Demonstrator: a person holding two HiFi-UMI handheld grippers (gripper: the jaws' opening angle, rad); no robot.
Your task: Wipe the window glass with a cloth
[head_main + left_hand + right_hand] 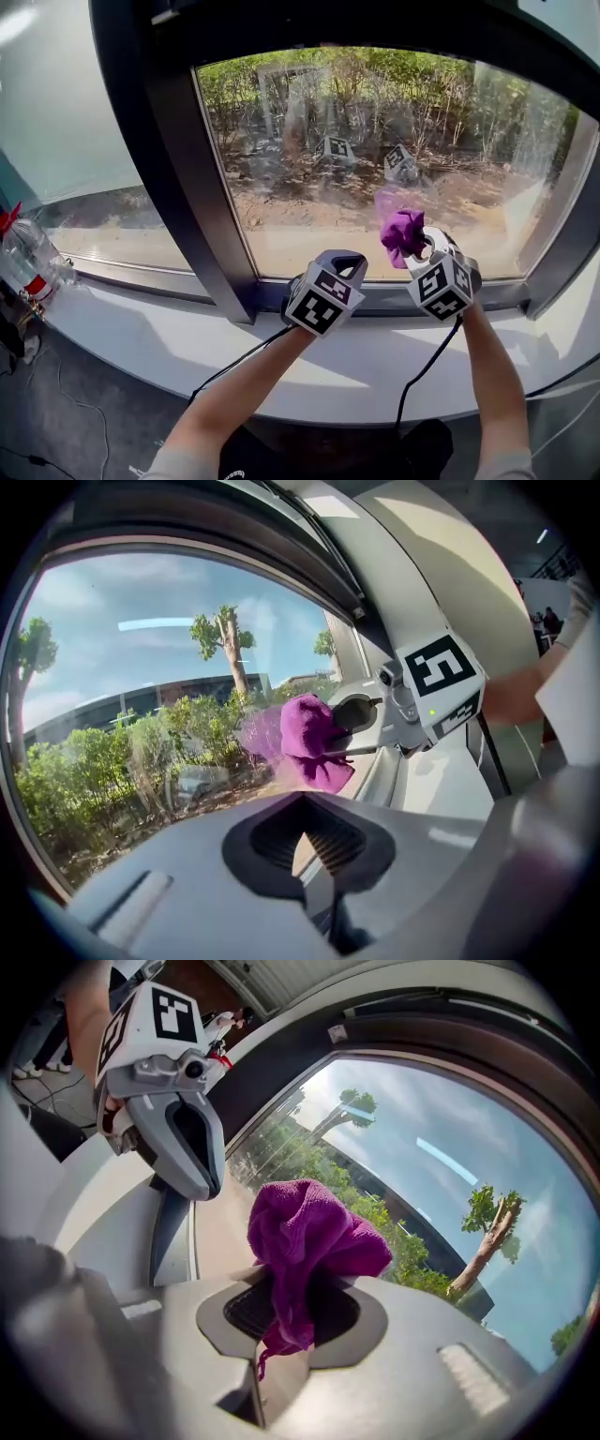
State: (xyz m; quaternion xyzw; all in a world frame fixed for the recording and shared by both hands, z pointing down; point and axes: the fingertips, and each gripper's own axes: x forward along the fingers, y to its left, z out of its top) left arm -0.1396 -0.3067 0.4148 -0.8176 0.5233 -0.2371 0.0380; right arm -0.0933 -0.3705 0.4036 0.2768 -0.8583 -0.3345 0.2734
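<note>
A crumpled purple cloth [403, 234] is pressed low against the window glass [375, 150], right of its middle. My right gripper [433, 255] is shut on the cloth, which bulges out past the jaws in the right gripper view, cloth [309, 1232] above gripper [291, 1312]. My left gripper [345, 269] hangs just left of it above the bottom frame, shut with nothing in it. The left gripper view shows its closed jaws [309, 841], with the cloth [314, 738] and right gripper [380, 719] beyond, at the glass [141, 714]. In the right gripper view the left gripper [192, 1162] hangs at the upper left.
A thick dark mullion [187, 169] splits this pane from another pane [66, 112] on the left. A white sill [187, 347] runs under the window. A plastic bottle [28, 258] stands at its far left end. Black cables [422, 370] trail from both grippers.
</note>
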